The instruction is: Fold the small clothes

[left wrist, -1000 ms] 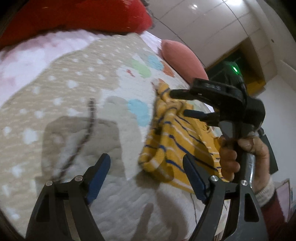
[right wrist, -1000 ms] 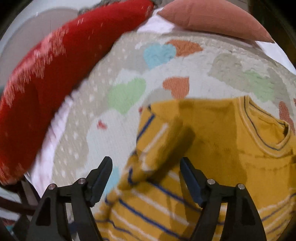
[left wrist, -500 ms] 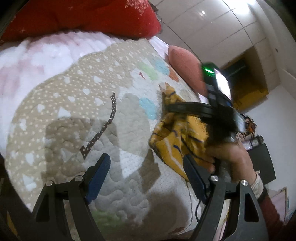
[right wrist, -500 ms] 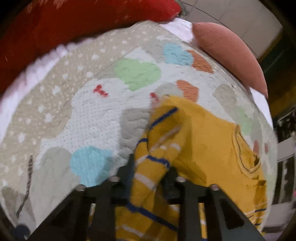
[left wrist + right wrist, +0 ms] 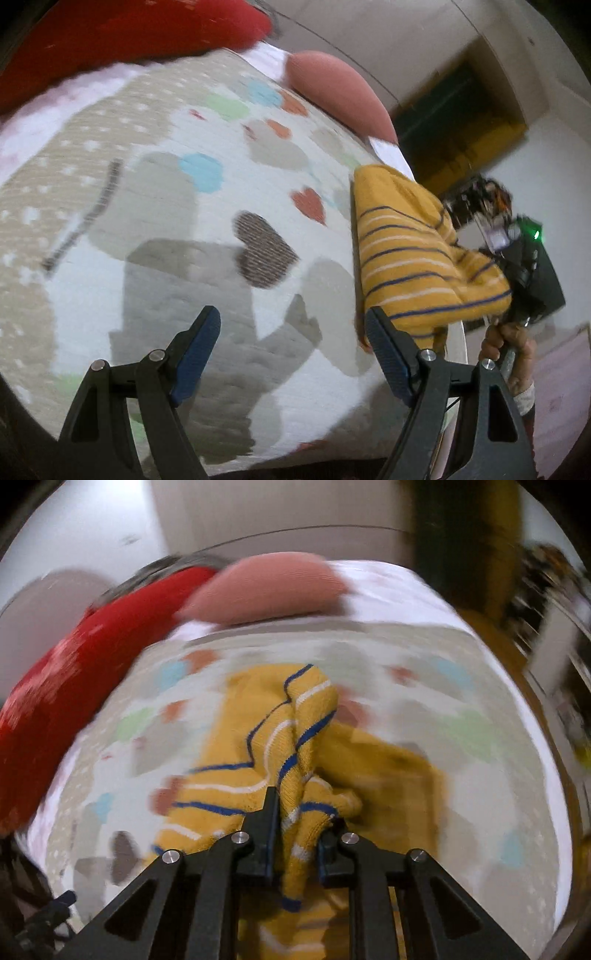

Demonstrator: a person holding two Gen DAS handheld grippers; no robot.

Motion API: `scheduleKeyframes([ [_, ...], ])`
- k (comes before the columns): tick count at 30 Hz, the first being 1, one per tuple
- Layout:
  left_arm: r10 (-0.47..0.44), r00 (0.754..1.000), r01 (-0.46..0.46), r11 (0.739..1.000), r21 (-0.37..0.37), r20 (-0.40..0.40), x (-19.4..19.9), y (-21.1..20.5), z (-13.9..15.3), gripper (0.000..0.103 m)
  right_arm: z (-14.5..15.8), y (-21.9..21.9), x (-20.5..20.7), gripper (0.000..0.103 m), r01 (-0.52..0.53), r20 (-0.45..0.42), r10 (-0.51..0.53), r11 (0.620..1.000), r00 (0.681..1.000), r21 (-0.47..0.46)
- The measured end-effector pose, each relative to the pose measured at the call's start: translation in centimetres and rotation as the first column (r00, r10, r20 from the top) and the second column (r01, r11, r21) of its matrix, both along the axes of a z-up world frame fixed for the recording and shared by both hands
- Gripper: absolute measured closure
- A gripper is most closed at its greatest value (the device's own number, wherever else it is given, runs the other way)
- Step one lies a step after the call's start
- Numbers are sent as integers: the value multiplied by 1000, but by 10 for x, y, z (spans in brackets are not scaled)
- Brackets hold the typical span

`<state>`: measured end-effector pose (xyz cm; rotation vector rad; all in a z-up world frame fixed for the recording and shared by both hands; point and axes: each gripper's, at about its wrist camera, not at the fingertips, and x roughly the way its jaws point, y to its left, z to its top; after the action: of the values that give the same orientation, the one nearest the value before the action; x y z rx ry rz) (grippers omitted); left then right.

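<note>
Right tongs (image 5: 295, 819): jaws have just been closing and are now pinching a bunched fold of the yellow striped garment (image 5: 291, 738). The gathered cloth is standing up between the pads and running forward, away from the tongs, as a narrow ridge; a short tail of it is hanging back below the jaws. The rest of the garment is spreading flat on the quilt (image 5: 461, 686) to either side and ahead of the tongs, plain yellow part on the right, striped part on the left. The view is motion-blurred, so finer edges cannot be told.

Left tongs (image 5: 291, 354): jaws are standing wide apart, nothing between them, hovering over bare quilt (image 5: 155, 280). Just beside and beyond the right-hand finger the garment (image 5: 410, 266) is lying as a folded bundle near the bed's edge, its long axis running away from the tongs, stripes crossing it. Its near right corner is being lifted toward the right tongs (image 5: 517, 273), whose handle a hand (image 5: 509, 343) is gripping.

Further out: a pink pillow (image 5: 332, 96) beyond the garment, a red blanket (image 5: 129, 33) far left of both tongs along the bed's far side.
</note>
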<state>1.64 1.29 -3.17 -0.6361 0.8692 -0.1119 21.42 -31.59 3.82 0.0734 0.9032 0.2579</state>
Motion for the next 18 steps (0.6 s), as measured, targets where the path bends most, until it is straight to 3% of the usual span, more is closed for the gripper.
scheduleKeyframes([
  [4,-76,997,77,997,19,-28,11,-34,-2,23,-46,-81,2,80,91,-100,-82,992,992,86],
  [6,-106,994,108,993,43,-32,13,-49,-1,23,-53,-105,-9,49,132,-106,-119,983,987,126],
  [7,-116,993,117,991,57,-36,14,-54,0,23,-49,-111,-15,46,147,-78,-138,982,987,119],
  [10,-129,991,132,988,79,-43,16,-64,3,23,-29,-125,-35,45,181,5,-182,977,983,113],
  [12,-133,990,136,986,94,-41,16,-70,5,23,-13,-129,-48,45,165,39,-175,970,984,178],
  [15,-145,989,147,982,119,-29,13,-79,9,23,-2,-113,-67,45,68,73,-92,956,993,284],
  [18,-161,987,163,975,148,-25,10,-89,10,23,-13,-85,-80,45,-41,73,19,946,997,322],
])
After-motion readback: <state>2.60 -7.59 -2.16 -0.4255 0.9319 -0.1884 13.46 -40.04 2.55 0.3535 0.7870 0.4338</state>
